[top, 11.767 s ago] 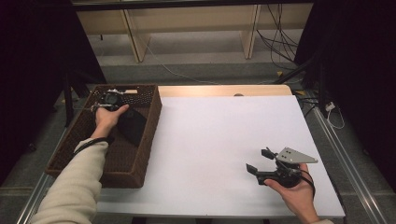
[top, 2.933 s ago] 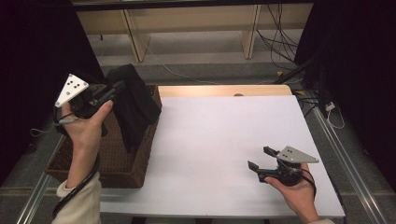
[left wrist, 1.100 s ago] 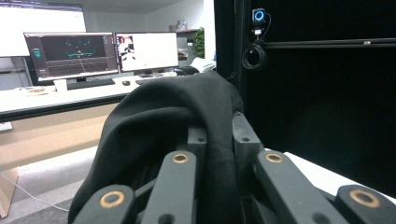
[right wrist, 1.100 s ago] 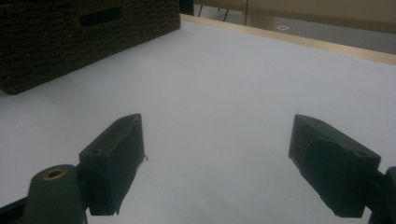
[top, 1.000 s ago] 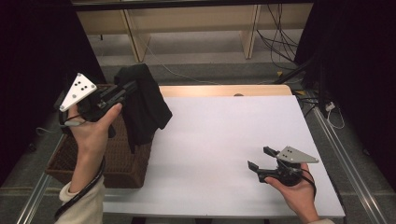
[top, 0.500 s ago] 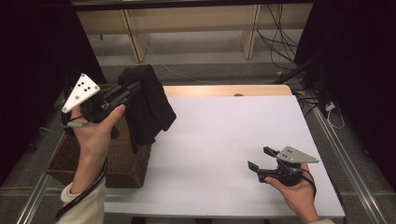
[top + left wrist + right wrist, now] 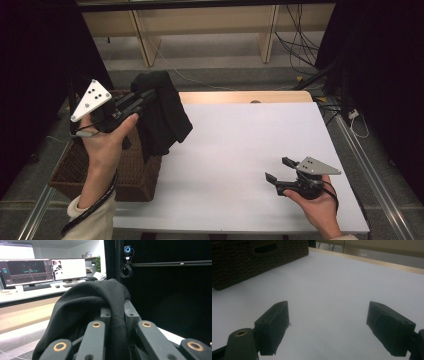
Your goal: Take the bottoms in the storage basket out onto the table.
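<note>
One black cloth garment (image 7: 162,112) lifted at upper left, above the brown wicker basket (image 7: 75,167).
Your left gripper (image 7: 145,95) pinches it shut; carry it clear onto the white surface (image 7: 240,145). Your right gripper (image 7: 277,170) rests wide open, empty, lower right.

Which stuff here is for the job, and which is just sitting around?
Part of the job:
- black cloth, hanging from the left claw
- wicker basket below it
- white table

Just around:
- right claw, open and idle on the table
- cables on the floor
- monitors on a far desk
</note>
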Demonstrator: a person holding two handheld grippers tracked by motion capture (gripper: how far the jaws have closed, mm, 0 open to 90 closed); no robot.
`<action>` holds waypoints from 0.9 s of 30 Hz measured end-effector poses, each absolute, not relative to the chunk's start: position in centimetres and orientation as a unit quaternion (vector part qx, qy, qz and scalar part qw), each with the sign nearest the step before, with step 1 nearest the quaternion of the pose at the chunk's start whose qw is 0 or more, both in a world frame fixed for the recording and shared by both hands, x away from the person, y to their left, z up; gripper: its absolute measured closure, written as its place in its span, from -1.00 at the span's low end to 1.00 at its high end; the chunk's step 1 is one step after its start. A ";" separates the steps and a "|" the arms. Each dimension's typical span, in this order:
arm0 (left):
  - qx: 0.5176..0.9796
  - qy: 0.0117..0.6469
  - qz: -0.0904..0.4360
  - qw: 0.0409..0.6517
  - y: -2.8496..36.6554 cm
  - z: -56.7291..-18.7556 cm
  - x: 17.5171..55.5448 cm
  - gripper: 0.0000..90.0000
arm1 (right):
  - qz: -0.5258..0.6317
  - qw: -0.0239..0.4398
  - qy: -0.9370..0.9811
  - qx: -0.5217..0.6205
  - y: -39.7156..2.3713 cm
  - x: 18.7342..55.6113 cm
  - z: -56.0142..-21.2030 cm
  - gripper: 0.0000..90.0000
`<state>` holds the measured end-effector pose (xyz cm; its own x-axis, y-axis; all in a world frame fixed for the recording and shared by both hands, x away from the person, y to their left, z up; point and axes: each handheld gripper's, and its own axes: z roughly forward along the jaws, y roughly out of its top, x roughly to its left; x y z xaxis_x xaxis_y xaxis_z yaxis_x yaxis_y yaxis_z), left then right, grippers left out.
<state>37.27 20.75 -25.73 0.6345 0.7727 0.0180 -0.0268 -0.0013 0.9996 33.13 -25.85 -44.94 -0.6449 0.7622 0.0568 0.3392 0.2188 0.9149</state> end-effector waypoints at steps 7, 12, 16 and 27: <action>0.638 0.286 0.306 0.646 20.4 -25.7 37.2 0.81 | 0.507 0.208 0.752 0.366 -25.8 33.1 -44.9 -0.57; 0.640 0.280 0.303 0.648 20.0 -25.8 37.1 0.81 | 0.506 0.208 0.752 0.367 -25.8 33.1 -45.0 -0.57; 0.641 0.276 0.301 0.650 19.8 -25.8 37.1 0.81 | 0.504 0.207 0.753 0.367 -25.8 33.1 -45.0 -0.57; 0.645 0.261 0.295 0.655 18.8 -26.0 36.9 0.81 | 0.505 0.208 0.753 0.367 -25.9 33.1 -44.9 -0.57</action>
